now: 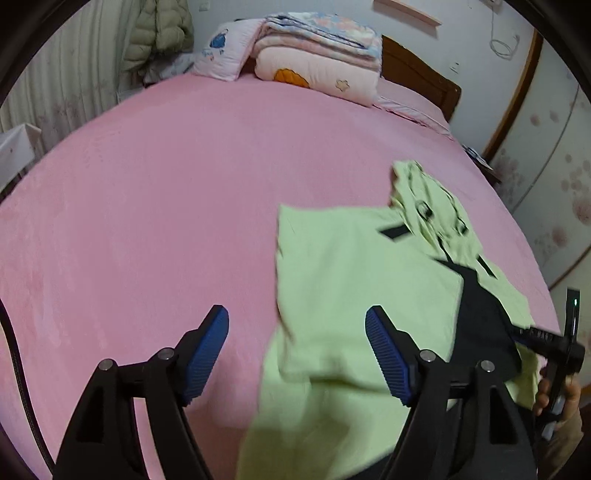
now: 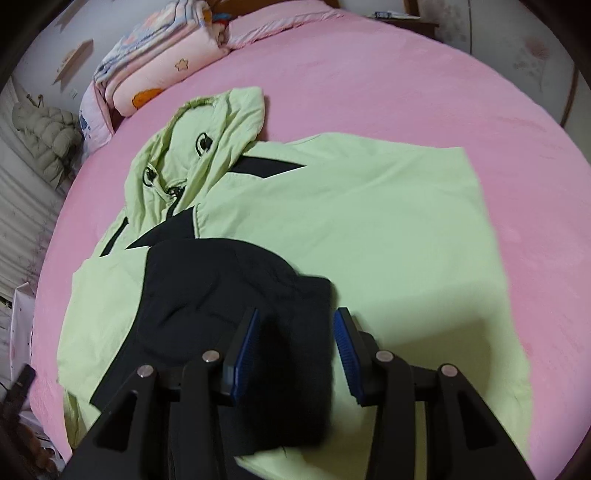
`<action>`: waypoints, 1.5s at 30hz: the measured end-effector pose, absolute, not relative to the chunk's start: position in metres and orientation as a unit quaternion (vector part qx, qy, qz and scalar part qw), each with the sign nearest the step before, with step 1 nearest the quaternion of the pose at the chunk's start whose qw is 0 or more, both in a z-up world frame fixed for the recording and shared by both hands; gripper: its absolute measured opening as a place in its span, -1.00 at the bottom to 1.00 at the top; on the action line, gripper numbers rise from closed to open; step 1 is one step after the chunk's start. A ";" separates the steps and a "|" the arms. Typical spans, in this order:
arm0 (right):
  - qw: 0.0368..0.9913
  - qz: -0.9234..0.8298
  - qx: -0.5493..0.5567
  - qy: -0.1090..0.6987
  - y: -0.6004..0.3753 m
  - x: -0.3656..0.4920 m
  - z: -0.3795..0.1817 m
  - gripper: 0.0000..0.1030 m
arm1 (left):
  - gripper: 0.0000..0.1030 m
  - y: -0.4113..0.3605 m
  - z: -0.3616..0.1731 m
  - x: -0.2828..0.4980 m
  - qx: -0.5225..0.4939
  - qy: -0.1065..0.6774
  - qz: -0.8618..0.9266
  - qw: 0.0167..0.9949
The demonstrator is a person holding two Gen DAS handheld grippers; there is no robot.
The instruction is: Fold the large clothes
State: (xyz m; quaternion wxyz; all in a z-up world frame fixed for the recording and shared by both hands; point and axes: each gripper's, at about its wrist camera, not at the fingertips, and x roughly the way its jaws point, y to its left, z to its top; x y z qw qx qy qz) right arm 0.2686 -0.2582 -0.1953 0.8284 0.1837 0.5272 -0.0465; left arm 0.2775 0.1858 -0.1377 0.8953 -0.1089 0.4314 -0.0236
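Since the jacket point(image 2: 369, 229) looks light, limp, slippery (bed point(image 2: 406, 74) sheet grips it), pinch its black sleeve point(image 2: 221, 295) cuff; both left gripper point(image 1: 297, 350) and right gripper point(image 2: 295, 347) fingers spread, holding nothing.

A wide bed covered in a smooth pink sheet point(image 1: 155, 206) point(image 2: 388, 74) is carrying everything, with a dark wooden headboard point(image 1: 417, 70) standing at its far end. A light green hooded jacket with black panels point(image 1: 354, 266) point(image 2: 369, 221) is lying flat directly on the sheet near the front edge, its hood point(image 2: 207, 129) pointing toward the headboard and a black sleeve point(image 2: 229, 295) lying folded across its body. At the head end, a stack of folded pink patterned quilts point(image 1: 325, 48) point(image 2: 166, 55) is resting on the sheet beside a pale pink pillow with a blue print point(image 1: 225, 48), and a flat pink pillow point(image 1: 410, 99) point(image 2: 273, 22) is lying just beside the stack.
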 end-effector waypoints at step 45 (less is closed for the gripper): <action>0.876 -0.086 0.027 0.474 -0.229 0.254 -0.173 -0.19 | -0.48 0.191 -0.174 0.342 -0.098 0.509 -0.036 0.854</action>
